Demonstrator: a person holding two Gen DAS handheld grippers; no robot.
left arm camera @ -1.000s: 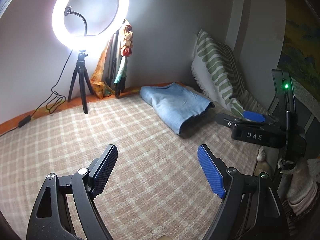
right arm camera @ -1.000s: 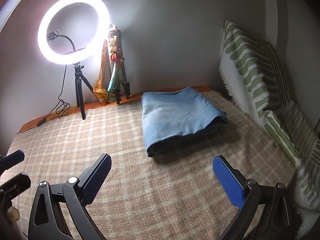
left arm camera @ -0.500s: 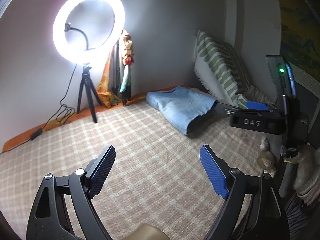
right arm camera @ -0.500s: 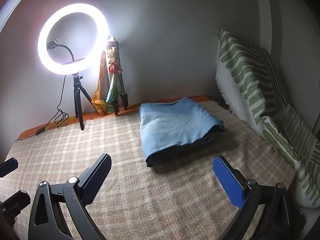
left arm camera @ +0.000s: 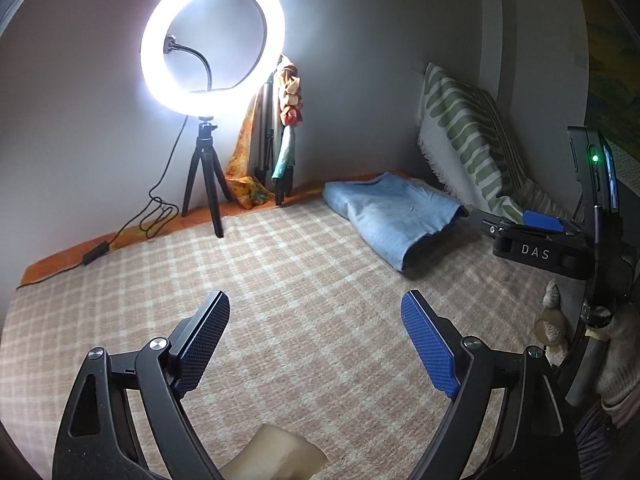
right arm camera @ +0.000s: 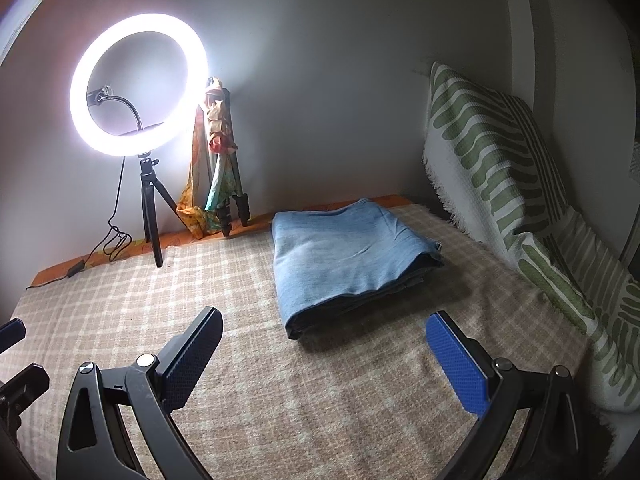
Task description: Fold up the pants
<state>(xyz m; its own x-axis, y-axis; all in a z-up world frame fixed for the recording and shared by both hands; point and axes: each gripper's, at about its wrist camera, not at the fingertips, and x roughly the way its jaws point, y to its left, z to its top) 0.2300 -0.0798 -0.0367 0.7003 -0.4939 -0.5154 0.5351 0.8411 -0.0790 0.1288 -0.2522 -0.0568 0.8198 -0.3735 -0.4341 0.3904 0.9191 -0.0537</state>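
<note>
While the pants (right arm camera: 348,256) lie folded in a thick blue packet on the checked blanket (right arm camera: 280,392), near the wall and close to the striped cushion (right arm camera: 492,168), neither gripper touches them. The right gripper (right arm camera: 324,356) hangs above the blanket just before the packet, its jaws wide apart with nothing between them. The left gripper (left arm camera: 316,340) is further to the left, well apart from the pants (left arm camera: 394,216), and its jaws also stand wide apart over bare blanket (left arm camera: 300,280). In the left view the right gripper (left arm camera: 532,236) shows from the side at the right edge, next to the folded edge of the pants. A lit ring light (right arm camera: 138,84) stands on a small tripod (right arm camera: 150,204) at the blanket's far side, and a coloured scarf (right arm camera: 216,152) hangs on a second stand beside it.
</note>
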